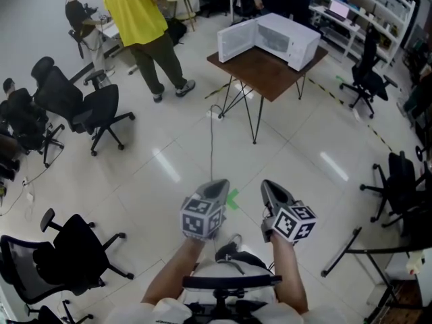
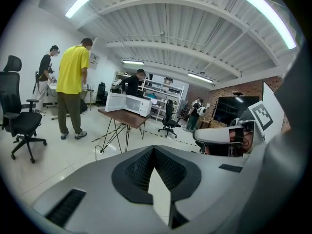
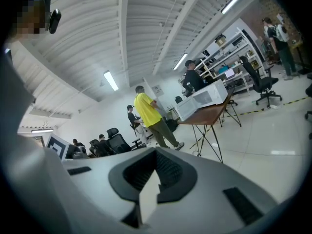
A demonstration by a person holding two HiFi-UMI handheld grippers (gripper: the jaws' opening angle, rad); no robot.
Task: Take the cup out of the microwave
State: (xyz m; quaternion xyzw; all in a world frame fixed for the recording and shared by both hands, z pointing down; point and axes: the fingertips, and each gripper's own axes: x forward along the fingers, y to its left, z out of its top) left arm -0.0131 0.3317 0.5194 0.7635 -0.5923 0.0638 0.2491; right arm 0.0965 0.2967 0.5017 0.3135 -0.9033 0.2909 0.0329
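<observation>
A white microwave (image 1: 287, 38) stands with its door (image 1: 235, 42) swung open on a brown table (image 1: 263, 73) far ahead of me across the floor. No cup shows in its dim cavity from here. Low in the head view, my left gripper (image 1: 219, 186) and right gripper (image 1: 270, 186) are side by side over the floor, both shut and empty, well short of the table. The left gripper view has its shut tips (image 2: 153, 152) below the distant microwave (image 2: 127, 103). In the right gripper view the shut tips (image 3: 156, 155) lie under the microwave (image 3: 204, 98) on its table (image 3: 210, 114).
A person in a yellow shirt (image 1: 138, 19) stands left of the table. Black office chairs (image 1: 88, 110) crowd the left side, and another chair (image 1: 368, 73) sits right of the table. A thin cable (image 1: 211, 137) runs across the floor toward the table. Shelves (image 1: 364, 5) line the back right.
</observation>
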